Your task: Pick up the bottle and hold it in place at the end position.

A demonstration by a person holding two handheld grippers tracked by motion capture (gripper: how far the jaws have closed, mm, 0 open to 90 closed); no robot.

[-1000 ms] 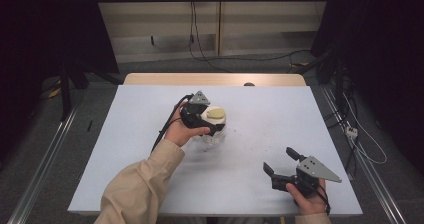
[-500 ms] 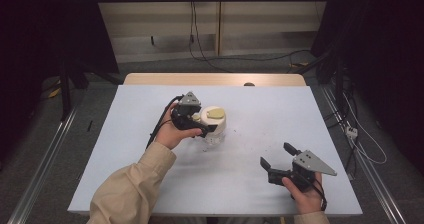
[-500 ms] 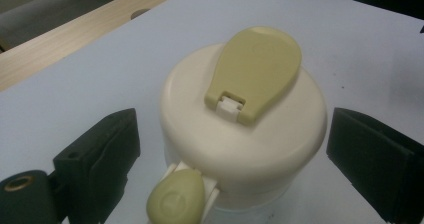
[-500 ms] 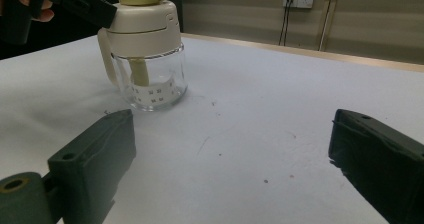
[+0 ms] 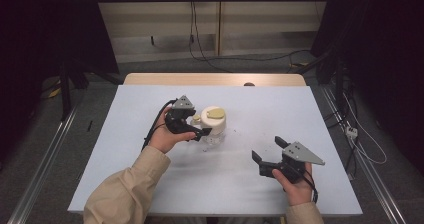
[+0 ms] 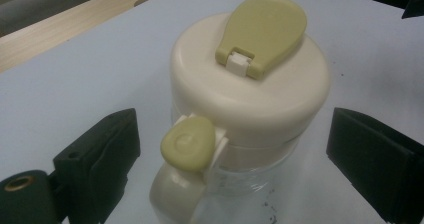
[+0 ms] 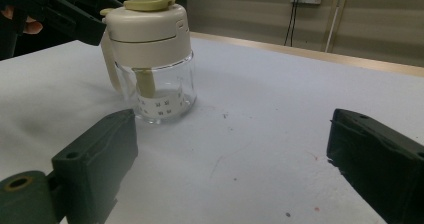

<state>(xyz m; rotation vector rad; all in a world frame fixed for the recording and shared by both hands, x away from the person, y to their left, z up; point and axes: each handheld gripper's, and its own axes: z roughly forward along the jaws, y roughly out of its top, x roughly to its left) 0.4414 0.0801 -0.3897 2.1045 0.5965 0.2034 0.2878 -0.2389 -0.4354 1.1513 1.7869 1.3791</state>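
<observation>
Jar [image 5: 214,125] is sitting at frame centre on the tabletop [image 5: 125,159], ungrasped; left gripper [image 5: 196,125] is straddling its lid, jaws wide, while right gripper [image 5: 267,154] is waiting wide lower right.

Jar [image 6: 250,109] base cut off by bottom edge in left gripper view — glass body and handle run out of frame. Left gripper [image 5: 197,129] in high view: near jaw overlaps jar's left side, contact not readable. Print on jar's white label [image 7: 162,104] too small to read in right gripper view. Right gripper [image 7: 230,169] jaws cut by bottom edge — roots unseen. Person's hand [image 7: 27,26] cropped at left edge.
</observation>
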